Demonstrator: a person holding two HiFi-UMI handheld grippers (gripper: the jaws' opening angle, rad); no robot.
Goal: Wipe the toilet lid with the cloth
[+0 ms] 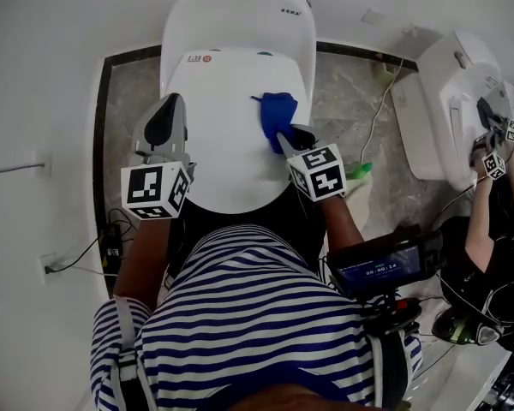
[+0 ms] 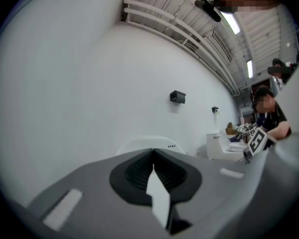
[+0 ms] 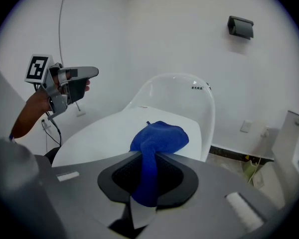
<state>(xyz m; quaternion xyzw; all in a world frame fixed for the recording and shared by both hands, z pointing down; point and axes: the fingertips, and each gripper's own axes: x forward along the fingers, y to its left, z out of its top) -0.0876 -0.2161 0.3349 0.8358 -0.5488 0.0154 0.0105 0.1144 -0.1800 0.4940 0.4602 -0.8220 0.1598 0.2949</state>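
Head view, blue cloth (image 1: 279, 110) on lid (image 1: 218, 157), running from right claw (image 1: 280, 135) toward tank (image 1: 240, 11)

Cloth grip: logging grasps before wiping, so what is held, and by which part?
The right claw pinches the blue cloth by a bunched end; the left claw is shut, empty.
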